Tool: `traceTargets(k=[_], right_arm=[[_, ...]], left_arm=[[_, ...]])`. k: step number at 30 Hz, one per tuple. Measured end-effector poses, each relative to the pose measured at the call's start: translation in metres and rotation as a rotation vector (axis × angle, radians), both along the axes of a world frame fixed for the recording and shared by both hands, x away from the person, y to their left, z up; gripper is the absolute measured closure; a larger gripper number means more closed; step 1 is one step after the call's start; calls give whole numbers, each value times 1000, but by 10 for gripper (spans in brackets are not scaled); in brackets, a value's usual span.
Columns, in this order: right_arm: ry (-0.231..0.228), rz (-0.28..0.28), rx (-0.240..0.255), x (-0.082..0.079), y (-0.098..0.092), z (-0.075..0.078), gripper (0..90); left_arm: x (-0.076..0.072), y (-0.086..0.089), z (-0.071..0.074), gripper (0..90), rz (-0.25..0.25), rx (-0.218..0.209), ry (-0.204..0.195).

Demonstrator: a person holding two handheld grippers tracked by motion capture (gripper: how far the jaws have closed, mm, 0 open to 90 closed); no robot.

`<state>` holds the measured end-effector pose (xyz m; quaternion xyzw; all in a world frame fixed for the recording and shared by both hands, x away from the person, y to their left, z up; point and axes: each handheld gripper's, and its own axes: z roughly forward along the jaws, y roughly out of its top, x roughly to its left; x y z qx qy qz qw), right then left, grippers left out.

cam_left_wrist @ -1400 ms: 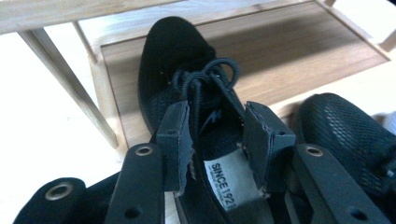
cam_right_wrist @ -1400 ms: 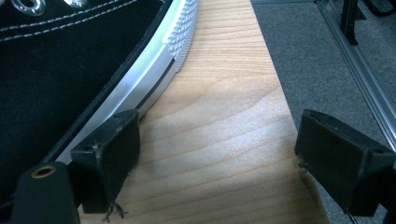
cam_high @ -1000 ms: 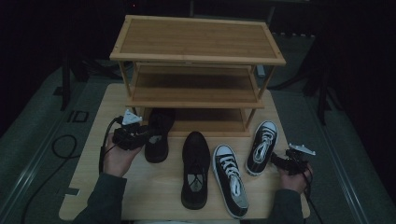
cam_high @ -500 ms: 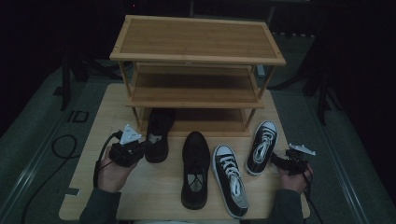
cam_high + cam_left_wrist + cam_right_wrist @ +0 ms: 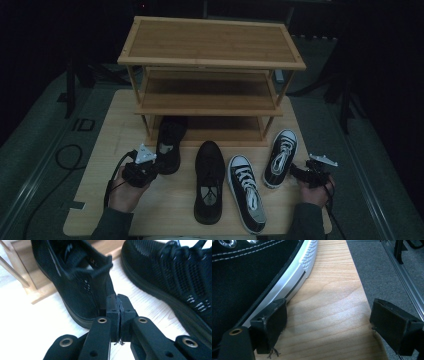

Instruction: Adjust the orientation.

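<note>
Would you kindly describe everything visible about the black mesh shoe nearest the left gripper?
The black mesh shoe is all black, with a knit upper, black laces and a dark sole. It lies flat on the wooden table, toe tucked under the bottom shelf of the wooden rack, heel toward the person. The left gripper sits at its heel, jaws closed together; whether they pinch the heel fabric is unclear. Its mate lies alongside, apart.

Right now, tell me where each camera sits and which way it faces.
High view: above the person's side, looking forward and down on the table, shoe rack and four shoes; both hands show.
Left gripper view: on the left gripper, facing the black mesh shoe; fingers shut at its heel.
Right gripper view: on the right gripper, open beside the canvas sneaker.
Shared: the mesh shoe and sneaker appear from above too.
</note>
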<state>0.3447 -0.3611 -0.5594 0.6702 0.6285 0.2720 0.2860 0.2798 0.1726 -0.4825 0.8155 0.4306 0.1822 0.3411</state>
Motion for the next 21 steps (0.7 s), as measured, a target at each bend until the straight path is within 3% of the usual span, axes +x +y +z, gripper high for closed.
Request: traceTargets(k=[2,7,21], right_arm=[[0,0,0,0,0,0,142],[0,0,0,0,0,0,142],[0,0,0,0,0,0,142]], left_arm=[[4,-1,-11,887,11,3,26],[8,-4,-23,887,14,13,51],[12,-8,-31,887,14,29,68]])
